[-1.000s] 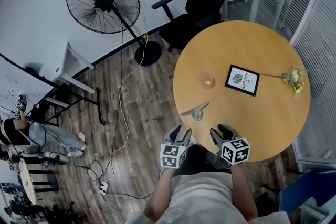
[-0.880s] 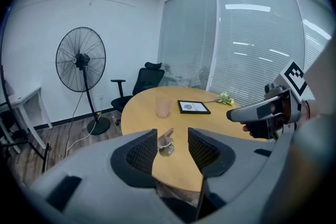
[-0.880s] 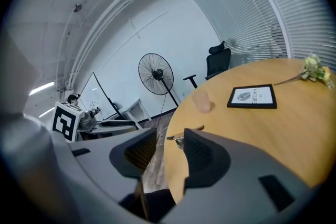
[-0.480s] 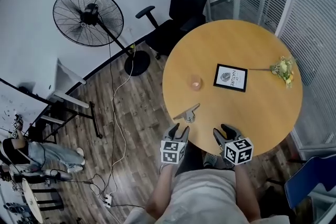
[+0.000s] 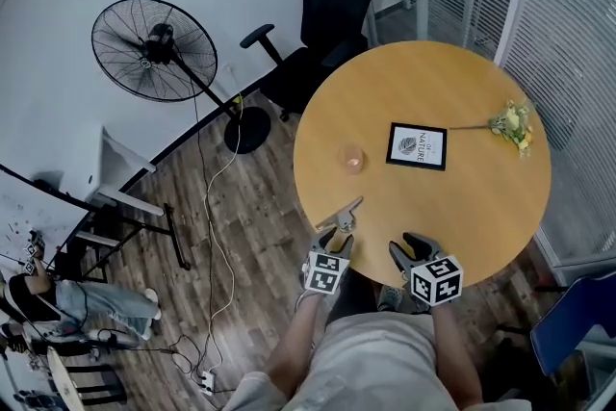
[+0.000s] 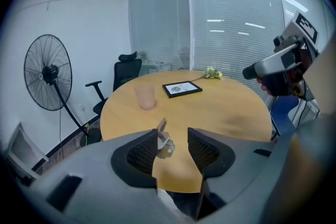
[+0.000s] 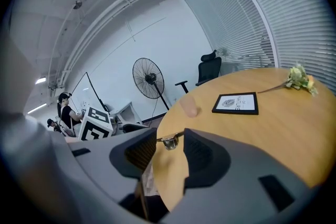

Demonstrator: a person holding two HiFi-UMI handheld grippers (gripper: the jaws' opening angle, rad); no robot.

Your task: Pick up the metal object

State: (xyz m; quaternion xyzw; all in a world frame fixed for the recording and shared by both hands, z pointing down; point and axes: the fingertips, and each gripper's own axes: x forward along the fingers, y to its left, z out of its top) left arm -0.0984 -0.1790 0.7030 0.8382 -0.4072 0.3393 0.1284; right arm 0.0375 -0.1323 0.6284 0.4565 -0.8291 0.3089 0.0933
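Note:
The metal object, a small silvery clamp-like piece with a flat handle, lies near the front left edge of the round wooden table. My left gripper is open and sits right behind it. In the left gripper view the metal object shows in the gap of the left gripper, close to the left jaw and ungripped. My right gripper is open at the table's front edge, to the right of the object. In the right gripper view the metal object lies beyond the right gripper.
A pink cup, a framed picture and a flower sprig lie farther back on the table. A standing fan and a black office chair stand on the floor beyond the table's left side.
My left gripper has moved forward and up to the metal object at the table edge. The right gripper has held its place. The head view has shifted slightly.

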